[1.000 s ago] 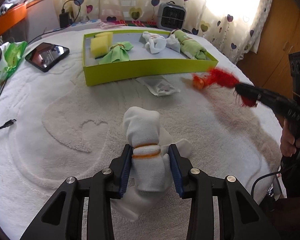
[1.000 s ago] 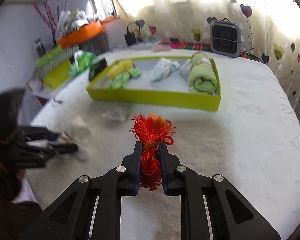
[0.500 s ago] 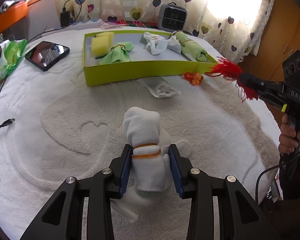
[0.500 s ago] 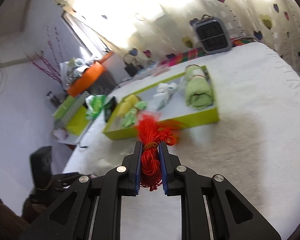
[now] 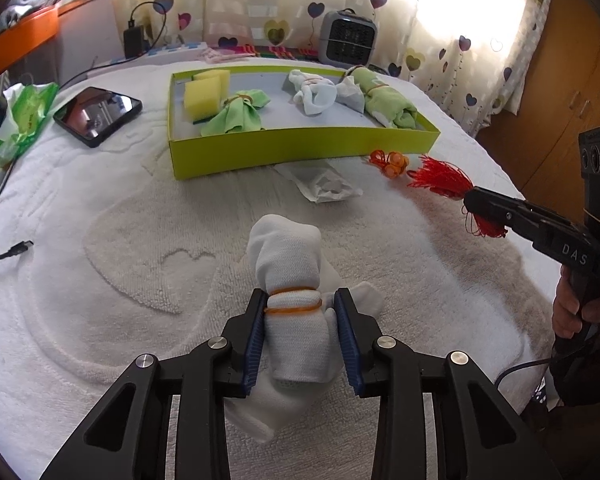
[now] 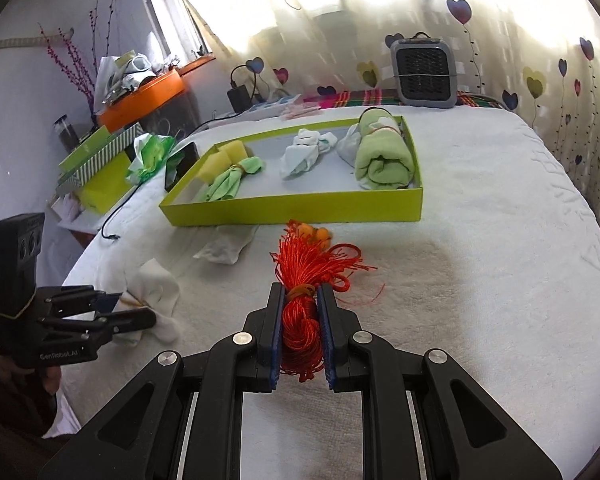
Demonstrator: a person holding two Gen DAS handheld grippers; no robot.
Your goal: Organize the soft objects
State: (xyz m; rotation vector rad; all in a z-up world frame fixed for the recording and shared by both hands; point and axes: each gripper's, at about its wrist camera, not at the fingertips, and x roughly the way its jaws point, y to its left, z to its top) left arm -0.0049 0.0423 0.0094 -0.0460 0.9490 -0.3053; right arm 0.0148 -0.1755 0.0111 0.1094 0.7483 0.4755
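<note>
Low in the centre of the left wrist view, your left gripper (image 5: 300,332) straddles the white sock bundle (image 5: 290,276), which lies on the white towel-covered bed (image 5: 100,280). Its jaws have just been closing, and the blue pads (image 5: 254,344) now sit against the sides of the bundle just below its orange rubber band (image 5: 294,302); whether they press firmly enough to lift is hard to tell from this angle. Squeeze until the cloth visibly dimples before raising it, since a loose tail of sock trails under the fingers.

Centre of the right wrist view: your right gripper (image 6: 300,320) is clamped tight on the red string tassel (image 6: 304,280), its fringe fanning out ahead of the fingertips. Carry it over the near wall of the green tray (image 6: 292,210), seen in the middle of that frame, and clear the orange beads (image 6: 314,234) lying just before the wall.

Inside the tray, a bare patch of floor lies between the green cloth bundle (image 6: 230,180) at left and the small white bundle (image 6: 306,152) at centre; the rolled green towel (image 6: 384,158) fills the right end. Release each item low, so nothing bounces out.
</note>
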